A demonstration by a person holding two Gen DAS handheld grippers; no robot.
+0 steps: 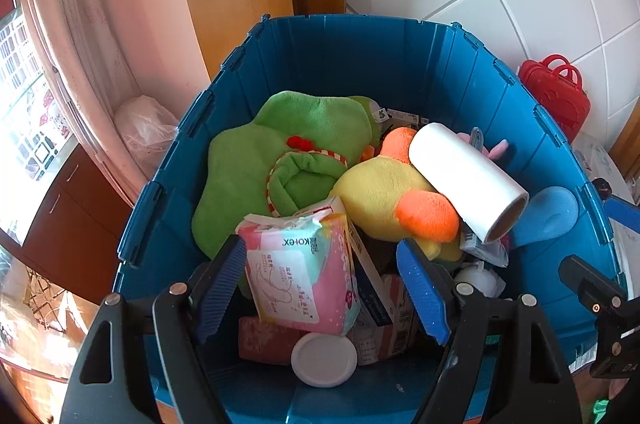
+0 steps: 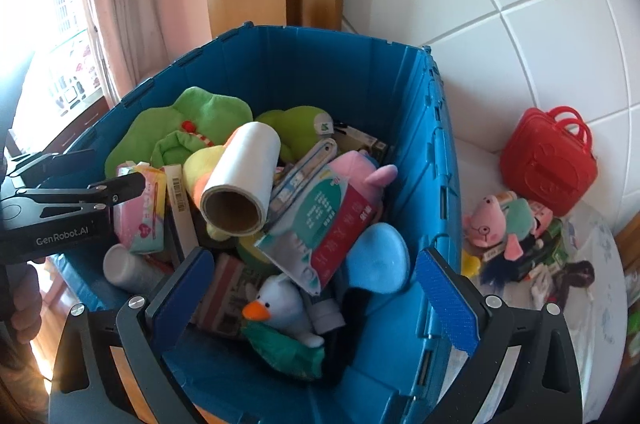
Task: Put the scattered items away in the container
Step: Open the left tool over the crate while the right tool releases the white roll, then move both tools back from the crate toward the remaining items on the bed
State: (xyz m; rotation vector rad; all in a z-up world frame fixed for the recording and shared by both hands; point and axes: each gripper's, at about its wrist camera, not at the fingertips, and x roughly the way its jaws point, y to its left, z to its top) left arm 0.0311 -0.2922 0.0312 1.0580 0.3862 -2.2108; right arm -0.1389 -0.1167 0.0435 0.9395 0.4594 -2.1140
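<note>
A blue bin (image 1: 340, 63) (image 2: 320, 71) holds several items: a green plush (image 1: 272, 151), a yellow duck plush (image 1: 380, 195), a white lint roll (image 1: 468, 179) (image 2: 240, 179) and a white goose plush (image 2: 284, 308). My left gripper (image 1: 324, 288) hangs open over the bin's near side. A pink Kotex pack (image 1: 304, 276) (image 2: 140, 220) stands between its fingers, with a gap to the right pad. My right gripper (image 2: 316, 296) is wide open above the goose plush and a blue rounded item (image 2: 380, 256), holding nothing.
Right of the bin, a pink pig plush (image 2: 488, 224) and other small items lie on a white patterned surface, with a red toy case (image 2: 548, 163) (image 1: 556, 95) against the tiled wall. A curtain and a wooden frame stand behind the bin.
</note>
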